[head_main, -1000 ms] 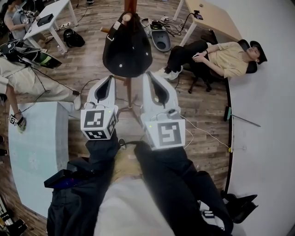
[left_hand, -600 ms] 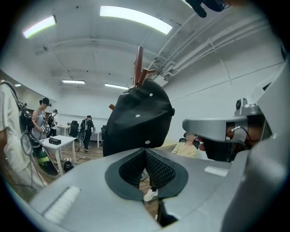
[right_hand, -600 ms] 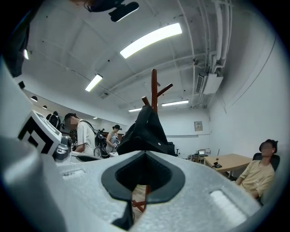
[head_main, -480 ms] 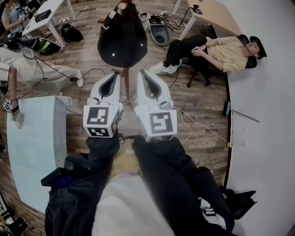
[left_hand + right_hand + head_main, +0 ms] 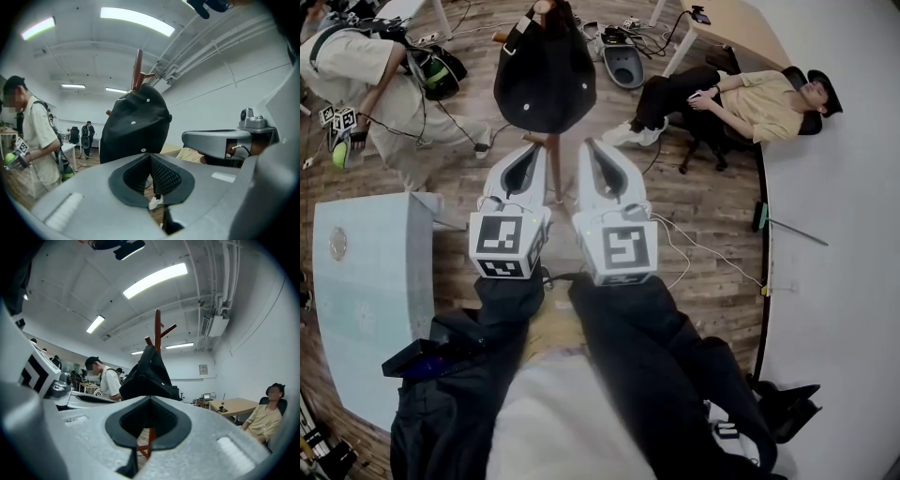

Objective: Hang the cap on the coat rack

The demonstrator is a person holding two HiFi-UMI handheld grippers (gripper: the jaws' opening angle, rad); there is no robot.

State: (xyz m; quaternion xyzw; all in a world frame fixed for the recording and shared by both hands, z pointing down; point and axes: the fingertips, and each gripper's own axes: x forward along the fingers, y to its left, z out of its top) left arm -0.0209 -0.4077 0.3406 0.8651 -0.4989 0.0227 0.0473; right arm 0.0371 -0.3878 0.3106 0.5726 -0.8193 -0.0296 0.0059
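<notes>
The black cap (image 5: pixel 546 70) hangs on the brown wooden coat rack (image 5: pixel 554 161), over one of its upper pegs. Nothing holds the cap. My left gripper (image 5: pixel 528 150) and right gripper (image 5: pixel 589 147) are side by side just short of the cap's lower edge, both shut and empty. In the left gripper view the cap (image 5: pixel 136 124) fills the space beyond the shut left gripper (image 5: pixel 150 157), with the rack's top (image 5: pixel 138 68) above it. The right gripper view shows the cap (image 5: pixel 149 373) on the rack (image 5: pixel 158 329) past the shut right gripper (image 5: pixel 150 401).
A person (image 5: pixel 375 66) with a backpack walks at the upper left. Another person (image 5: pixel 750 103) reclines in a chair at the right. A light blue table (image 5: pixel 366 300) stands at my left, a wooden desk (image 5: pixel 731 33) at the back, a white wall (image 5: pixel 844 234) at the right. Cables cross the floor.
Both grippers have drawn a little back from the cap and closer together. The person at the upper left has walked further into view. The cap stays on the rack.
</notes>
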